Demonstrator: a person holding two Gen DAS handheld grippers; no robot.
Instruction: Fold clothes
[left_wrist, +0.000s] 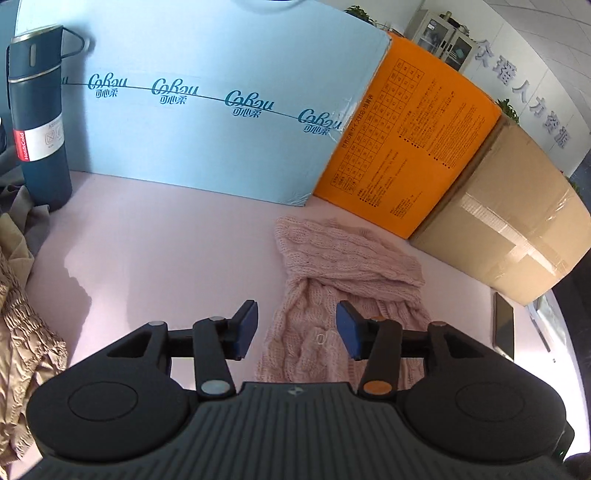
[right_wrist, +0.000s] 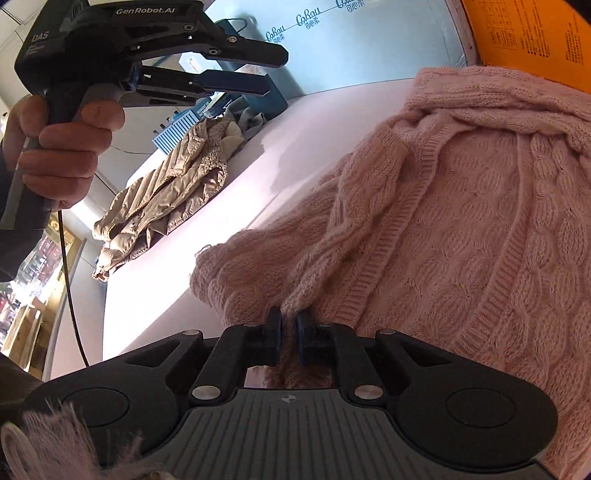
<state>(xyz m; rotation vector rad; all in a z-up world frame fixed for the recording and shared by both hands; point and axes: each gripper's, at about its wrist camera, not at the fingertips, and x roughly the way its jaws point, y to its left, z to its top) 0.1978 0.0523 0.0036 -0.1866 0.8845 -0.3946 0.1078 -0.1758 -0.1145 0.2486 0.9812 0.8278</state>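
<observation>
While the right gripper (right_wrist: 289, 334) pinches a knit fold at the lower centre, likely to lift the sweater (right_wrist: 461, 206) into a fold, the left gripper (left_wrist: 295, 328) hangs spread above it, gripping nothing, ready to help.

– What stands at the back of the pink tabletop (left_wrist: 177, 236)?
– A pale blue box (left_wrist: 221, 110) at twelve o'clock, an orange box (left_wrist: 417, 147) at two, a taped brown carton (left_wrist: 517, 229) at three.
– And beyond?
– A white wall with raised lettering (left_wrist: 524, 85), a glass-fronted cabinet (left_wrist: 443, 37), daylight across everything.
</observation>
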